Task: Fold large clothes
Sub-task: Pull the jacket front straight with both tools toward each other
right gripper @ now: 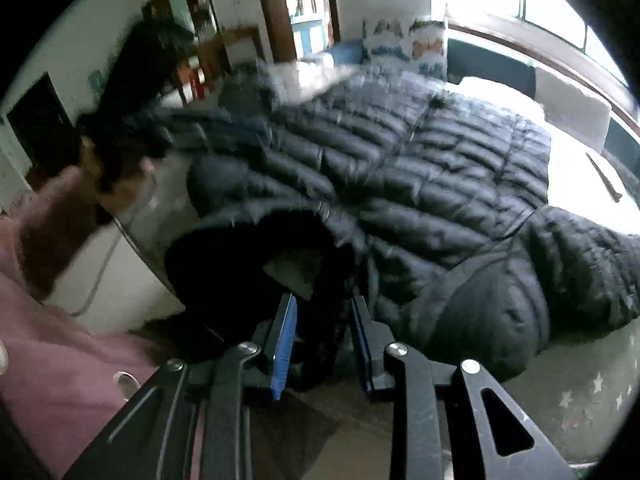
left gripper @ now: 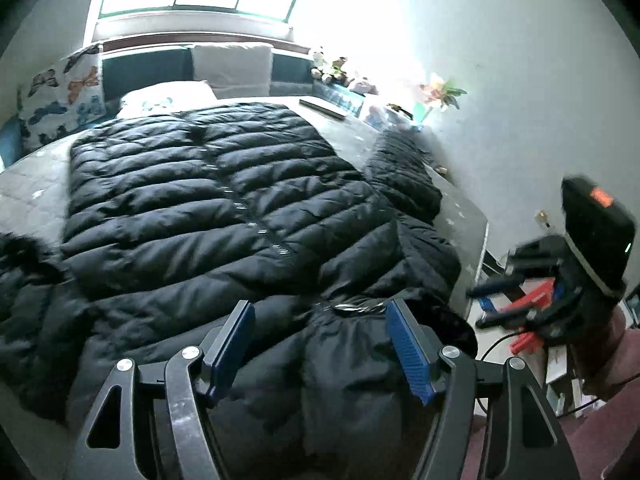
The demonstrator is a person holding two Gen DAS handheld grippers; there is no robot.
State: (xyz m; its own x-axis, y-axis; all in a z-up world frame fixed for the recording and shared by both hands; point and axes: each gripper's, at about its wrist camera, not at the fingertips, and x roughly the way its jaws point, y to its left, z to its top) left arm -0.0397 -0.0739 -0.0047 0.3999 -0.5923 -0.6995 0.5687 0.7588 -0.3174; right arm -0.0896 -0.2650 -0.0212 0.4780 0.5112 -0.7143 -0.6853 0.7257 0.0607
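Observation:
A large black quilted puffer jacket (left gripper: 224,200) lies spread flat on the bed, front up, with its zipper running down the middle. Its hood end is nearest me. My left gripper (left gripper: 320,312) is open and hovers just above the hood end, holding nothing. My right gripper (right gripper: 323,304) has its blue pads (right gripper: 286,340) close together around a dark fold at the hood opening (right gripper: 256,264). The jacket (right gripper: 420,184) fills the right wrist view. The right gripper (left gripper: 500,300) also shows blurred at the bed's right edge in the left wrist view.
The bed (left gripper: 32,192) has a pale quilted cover. A butterfly pillow (left gripper: 60,100) and white pillows (left gripper: 232,68) stand at the headboard under a bright window. Toys and a flower (left gripper: 440,92) line the right wall. A flat dark object (left gripper: 324,109) lies near the far corner.

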